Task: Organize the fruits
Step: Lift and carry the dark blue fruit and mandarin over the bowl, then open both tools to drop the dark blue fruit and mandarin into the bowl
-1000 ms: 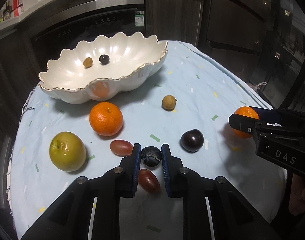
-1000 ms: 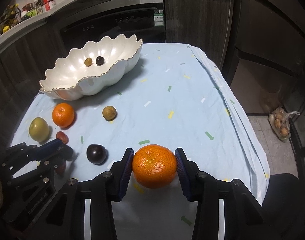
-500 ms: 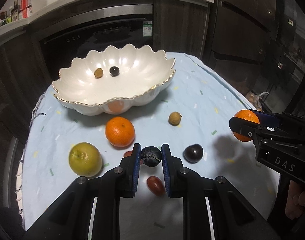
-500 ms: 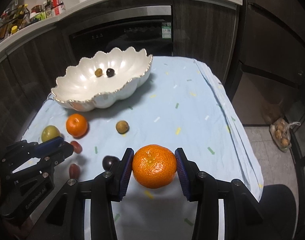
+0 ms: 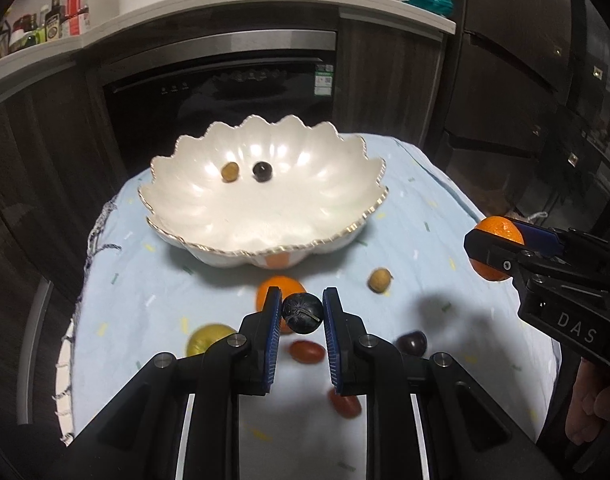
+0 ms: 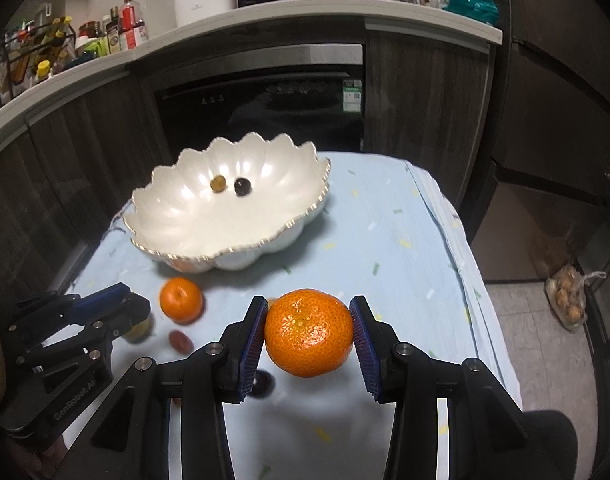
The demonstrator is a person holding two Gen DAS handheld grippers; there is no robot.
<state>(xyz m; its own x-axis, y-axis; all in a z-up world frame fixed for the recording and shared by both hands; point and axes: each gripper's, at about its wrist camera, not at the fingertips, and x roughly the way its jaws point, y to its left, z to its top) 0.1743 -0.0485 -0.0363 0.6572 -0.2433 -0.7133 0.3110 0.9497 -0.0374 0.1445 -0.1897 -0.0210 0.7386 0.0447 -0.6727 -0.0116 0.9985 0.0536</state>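
My left gripper (image 5: 302, 314) is shut on a small dark round fruit (image 5: 302, 314), held above the table. My right gripper (image 6: 308, 333) is shut on a large orange (image 6: 308, 333), also lifted; it shows at the right of the left wrist view (image 5: 495, 252). The white scalloped bowl (image 5: 337, 184) stands at the table's far side and holds a small tan fruit (image 5: 229, 171) and a small dark fruit (image 5: 262, 171). On the cloth lie another orange (image 6: 181, 299), a yellow-green apple (image 5: 209, 340), a tan longan (image 5: 379, 280), a dark plum (image 5: 412, 342) and two red oval fruits (image 5: 307, 352).
The table has a light blue cloth (image 6: 385, 240) with its right edge dropping to the floor. A dark oven and cabinets (image 6: 265, 112) stand behind the table. A bag of fruit (image 6: 569, 300) lies on the floor at right.
Both grippers have risen from the table with their fruit and moved toward the bowl. The fruits on the cloth have not moved.
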